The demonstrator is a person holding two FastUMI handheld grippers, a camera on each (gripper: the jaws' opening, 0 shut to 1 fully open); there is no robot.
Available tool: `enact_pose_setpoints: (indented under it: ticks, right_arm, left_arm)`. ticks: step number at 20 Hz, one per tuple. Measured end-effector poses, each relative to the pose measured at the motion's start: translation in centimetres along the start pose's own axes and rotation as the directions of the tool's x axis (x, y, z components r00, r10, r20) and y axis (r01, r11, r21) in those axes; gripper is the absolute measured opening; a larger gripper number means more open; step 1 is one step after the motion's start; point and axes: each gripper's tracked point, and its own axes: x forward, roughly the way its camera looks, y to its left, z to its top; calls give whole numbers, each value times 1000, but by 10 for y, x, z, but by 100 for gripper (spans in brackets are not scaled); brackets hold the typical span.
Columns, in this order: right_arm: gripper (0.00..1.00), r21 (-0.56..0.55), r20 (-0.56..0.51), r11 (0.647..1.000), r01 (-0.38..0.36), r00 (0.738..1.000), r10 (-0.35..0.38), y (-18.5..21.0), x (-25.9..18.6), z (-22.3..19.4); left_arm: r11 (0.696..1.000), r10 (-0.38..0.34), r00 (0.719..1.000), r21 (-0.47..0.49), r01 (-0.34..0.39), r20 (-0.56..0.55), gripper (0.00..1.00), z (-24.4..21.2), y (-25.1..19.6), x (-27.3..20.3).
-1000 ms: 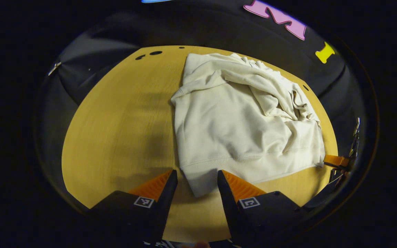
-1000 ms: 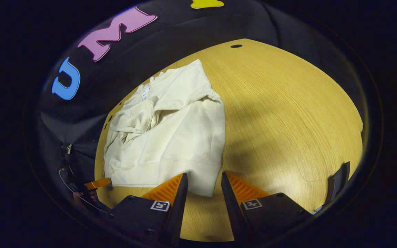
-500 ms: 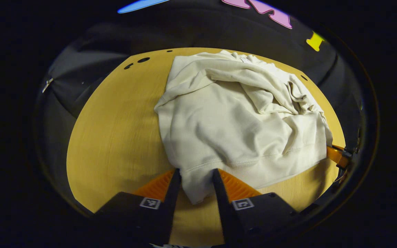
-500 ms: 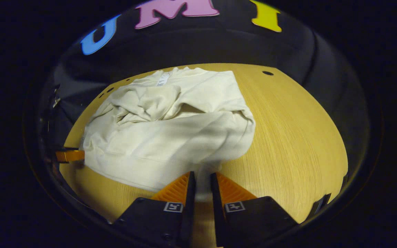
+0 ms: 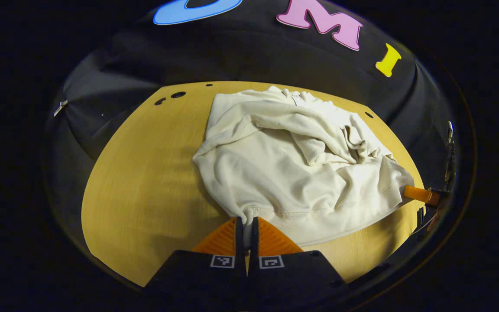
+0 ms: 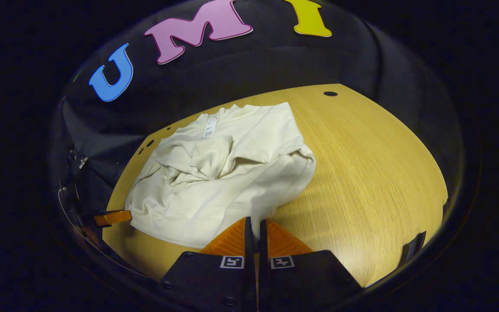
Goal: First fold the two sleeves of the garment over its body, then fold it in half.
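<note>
A cream sweatshirt lies rumpled on the wooden table (both sleeves bunched over its body). The left gripper and the right gripper each pinch a hem corner.

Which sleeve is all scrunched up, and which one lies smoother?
On the cream garment, the scrunched sleeve is bunched near the right gripper side. The other sleeve, folded across from the left gripper side, lies smoother.
</note>
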Motion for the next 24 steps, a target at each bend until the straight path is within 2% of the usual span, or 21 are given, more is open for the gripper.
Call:
enact_pose_setpoints:
  ticks: [4,7,14,15,16,24]
  right_arm:
    - [7,7,73,1000,-18,997,17,14,-13,38]
    - [7,61,126,998,-34,992,26,19,-15,67]
    - [7,88,223,995,-54,974,33,33,-7,129]
    - [7,90,235,994,-56,971,34,35,-4,139]
    - [7,93,245,994,-59,969,35,37,-2,145]
    - [7,145,303,988,-54,953,7,34,27,196]
  left_arm:
    - [999,-2,997,-41,6,82,6,33,3,-25]
    - [996,0,990,-86,12,144,6,67,6,-35]
    - [994,-3,969,-108,31,249,6,134,5,-34]
    - [993,-2,966,-110,32,259,11,143,6,-32]
    - [993,-1,962,-111,32,272,6,151,7,-32]
    - [989,15,939,-143,37,343,6,219,4,-17]
